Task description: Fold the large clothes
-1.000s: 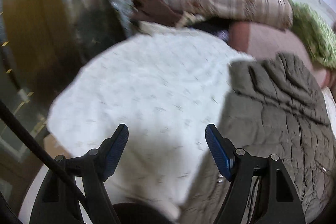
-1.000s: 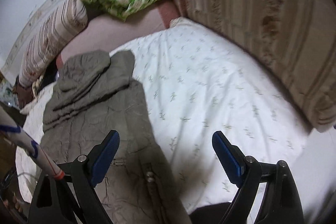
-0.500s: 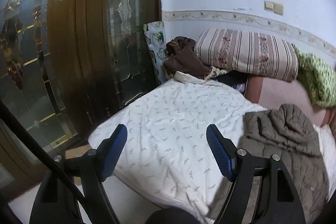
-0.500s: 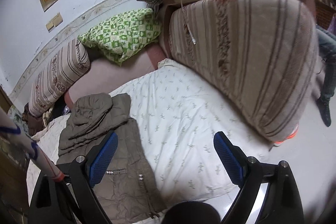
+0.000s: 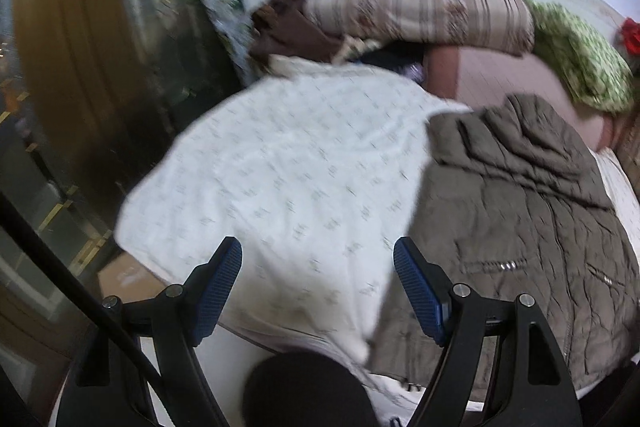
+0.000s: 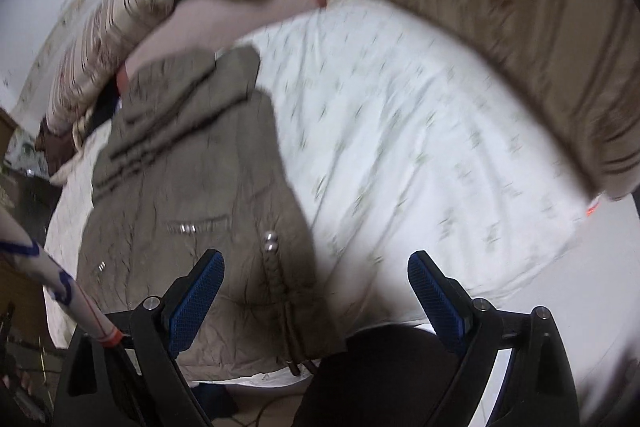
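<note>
An olive-brown hooded padded jacket [image 5: 520, 211] lies folded lengthwise on a white patterned bed sheet [image 5: 304, 163], hood toward the pillows. It also shows in the right wrist view [image 6: 192, 195], with its drawstring [image 6: 288, 323] trailing to the near bed edge. My left gripper [image 5: 318, 267] is open and empty, above the sheet just left of the jacket. My right gripper [image 6: 316, 279] is open and empty, above the jacket's near right hem. Both views are blurred.
A striped pillow [image 5: 424, 7] and a green patterned blanket [image 5: 576, 55] lie at the head of the bed. A large striped cushion [image 6: 520, 27] bounds the bed's right side. A wooden and glass door [image 5: 80, 75] stands to the left. A dark knee [image 5: 304, 391] is below.
Both cameras have dropped and tilted back toward the bed after rising half a second ago. The jacket and sheet look closer. Both grippers stay open.
</note>
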The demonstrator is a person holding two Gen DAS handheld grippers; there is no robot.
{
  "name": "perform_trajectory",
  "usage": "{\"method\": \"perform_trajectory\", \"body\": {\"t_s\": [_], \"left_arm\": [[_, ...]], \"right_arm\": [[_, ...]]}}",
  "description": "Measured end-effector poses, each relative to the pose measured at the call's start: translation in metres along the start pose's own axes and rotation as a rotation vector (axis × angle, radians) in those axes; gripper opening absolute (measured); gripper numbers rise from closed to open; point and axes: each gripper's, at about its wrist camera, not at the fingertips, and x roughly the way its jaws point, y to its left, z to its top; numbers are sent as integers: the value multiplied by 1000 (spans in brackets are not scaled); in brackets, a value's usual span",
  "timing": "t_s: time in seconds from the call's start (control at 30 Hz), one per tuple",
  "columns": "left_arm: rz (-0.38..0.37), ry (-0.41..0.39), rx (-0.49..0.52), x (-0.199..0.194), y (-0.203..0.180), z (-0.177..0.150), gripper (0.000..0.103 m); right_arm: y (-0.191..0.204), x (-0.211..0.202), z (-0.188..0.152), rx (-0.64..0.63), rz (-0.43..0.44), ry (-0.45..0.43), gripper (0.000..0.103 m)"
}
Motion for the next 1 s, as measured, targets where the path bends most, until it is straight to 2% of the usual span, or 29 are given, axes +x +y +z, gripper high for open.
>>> {"method": "perform_trajectory", "body": {"t_s": [0.1, 0.2, 0.33, 0.43, 0.6, 0.67, 0.73, 0.9, 1.0], "left_arm": [[-34, 45, 20, 23, -13, -5, 78], [-65, 107, 47, 50, -26, -10, 78], [-112, 177, 53, 85, -35, -19, 78], [-207, 265, 11, 120, -35, -20, 78], [-332, 375, -65, 173, -33, -16, 77], [-388, 417, -100, 192, -33, -15, 77], [-427, 441, -114, 203, -35, -14, 77], [-481, 437, -60, 204, -48, -13, 77], [-595, 470, -73, 196, -50, -21, 76]], "right_arm": [[2, 23, 3, 33, 32, 27, 96], [2, 38, 8, 79, 76, 17, 96], [2, 58, 16, 101, 85, 23, 96], [5, 78, 20, 101, 93, 54, 96], [8, 105, 17, 127, 197, 120, 93], [13, 109, 15, 109, 189, 123, 93], [18, 109, 15, 78, 184, 118, 93], [23, 110, 12, 32, 179, 134, 93], [25, 110, 10, 22, 172, 133, 93]]}}
